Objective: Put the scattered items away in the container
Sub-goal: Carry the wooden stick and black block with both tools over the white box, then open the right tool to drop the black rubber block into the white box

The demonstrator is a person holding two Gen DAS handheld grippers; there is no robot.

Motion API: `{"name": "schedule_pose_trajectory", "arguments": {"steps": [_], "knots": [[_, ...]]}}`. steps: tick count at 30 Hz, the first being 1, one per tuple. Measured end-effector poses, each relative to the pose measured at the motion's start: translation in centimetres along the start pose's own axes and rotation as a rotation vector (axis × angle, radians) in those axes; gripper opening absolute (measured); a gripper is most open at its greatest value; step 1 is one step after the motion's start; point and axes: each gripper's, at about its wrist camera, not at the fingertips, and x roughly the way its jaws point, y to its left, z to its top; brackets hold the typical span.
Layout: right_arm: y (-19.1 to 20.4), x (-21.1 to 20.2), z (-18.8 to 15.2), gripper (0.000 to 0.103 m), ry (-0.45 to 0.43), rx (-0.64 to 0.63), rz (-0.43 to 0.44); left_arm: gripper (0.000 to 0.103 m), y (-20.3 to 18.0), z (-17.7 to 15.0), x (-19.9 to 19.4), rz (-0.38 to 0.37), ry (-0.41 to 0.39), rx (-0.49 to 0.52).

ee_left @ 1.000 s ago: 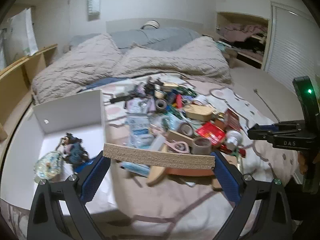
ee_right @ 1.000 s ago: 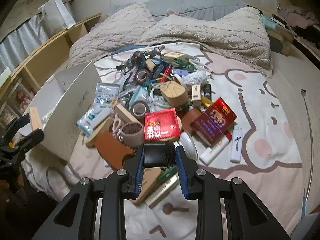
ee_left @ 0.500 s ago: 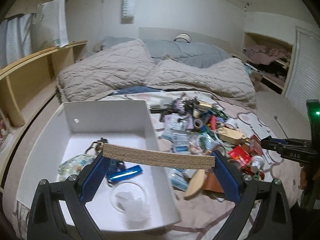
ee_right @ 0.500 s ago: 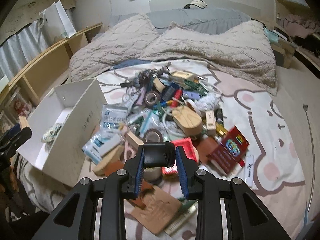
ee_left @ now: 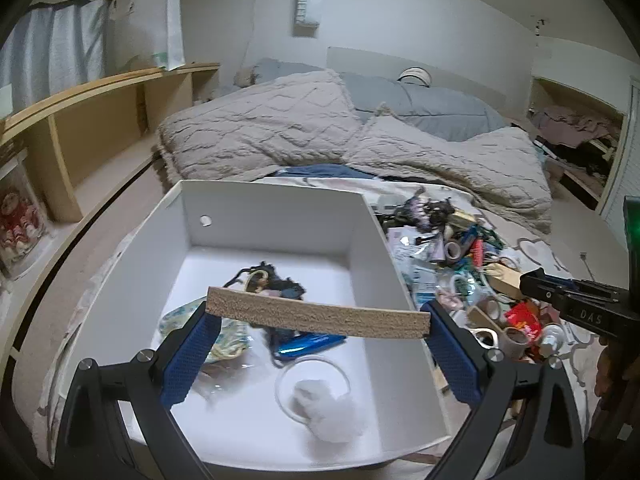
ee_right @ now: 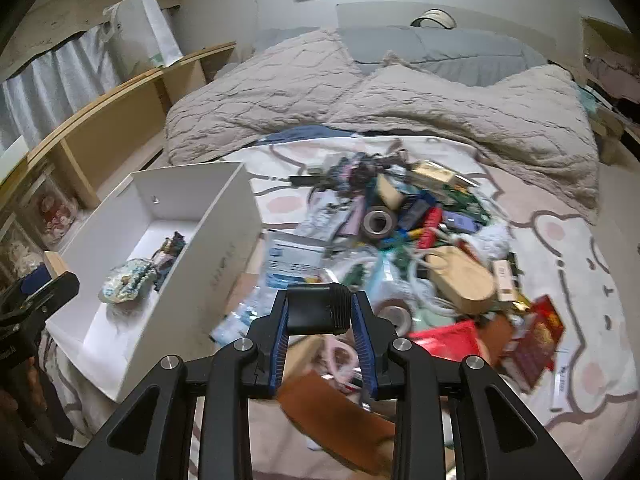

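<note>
Two grippers carry loads: the left gripper, spread wide, spans a cork strip edgewise above the white box for dropping; the right gripper clamps a black cylinder narrowly over the bed's clutter pile.

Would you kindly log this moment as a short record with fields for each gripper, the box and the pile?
left gripper: shut on cork strip, held over the box
right gripper: shut on black cap, above the pile
box: white, open, on the bed; holds blue tube, clear dish, patterned pouch
pile: on the sheet right of the box; includes tape roll, red packet
</note>
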Motion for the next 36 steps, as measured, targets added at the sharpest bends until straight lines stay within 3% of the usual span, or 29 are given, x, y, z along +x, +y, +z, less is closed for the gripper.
{"name": "schedule_pose_trajectory", "arguments": {"steps": [21, 36], "knots": [[9.1, 3.3, 0.9, 0.031, -0.014, -0.085, 0.155, 0.1, 6.5, -1.3, 2.0, 0.124, 0.062, -0.087], [15.4, 4.1, -0.7, 0.031, -0.049, -0.328, 0.202, 0.1, 7.5, -1.8, 2.5, 0.141, 0.082, -0.094]]}}
